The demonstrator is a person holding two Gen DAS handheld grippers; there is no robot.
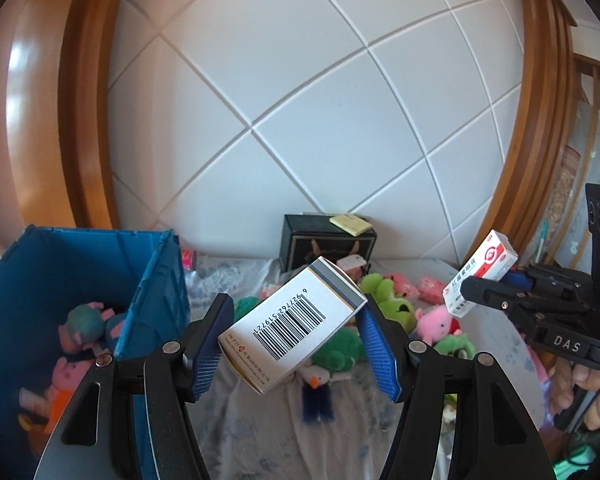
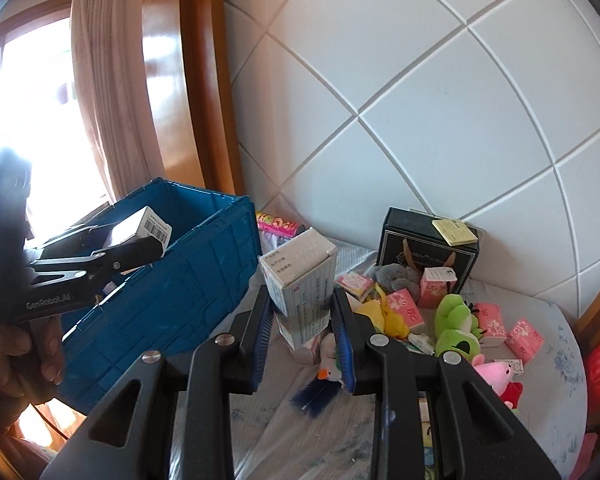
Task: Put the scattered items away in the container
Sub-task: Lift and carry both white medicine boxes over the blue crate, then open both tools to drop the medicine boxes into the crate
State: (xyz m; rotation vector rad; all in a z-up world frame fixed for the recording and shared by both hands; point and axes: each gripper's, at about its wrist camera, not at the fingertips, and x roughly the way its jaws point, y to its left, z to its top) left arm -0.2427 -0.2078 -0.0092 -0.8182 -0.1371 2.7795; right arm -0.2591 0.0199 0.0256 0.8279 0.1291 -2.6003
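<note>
Left claw (image 1: pixel 296 344) grips a white barcode box (image 1: pixel 292 324), tilted, just right of the blue crate (image 1: pixel 156 276). Right claw (image 2: pixel 304 332) is clamped on a red-and-white medicine box (image 2: pixel 304 292), its lower end hidden by the pads. Inside the crate: plush toys (image 1: pixel 80 340), blurred and partly cut off by its wall. Beyond, right of the crate: green plush (image 2: pixel 456 324), pink packets (image 2: pixel 524 336), black carton (image 2: pixel 428 248); small print unreadable.

Your tabletop (image 2: pixel 556 364), under a pale floral cloth, carries a blue crate (image 2: pixel 188 304) at its left. A black box (image 2: pixel 420 252) stands against the wall, with pink packets (image 2: pixel 524 338) and plush toys (image 2: pixel 456 322) scattered before it.
</note>
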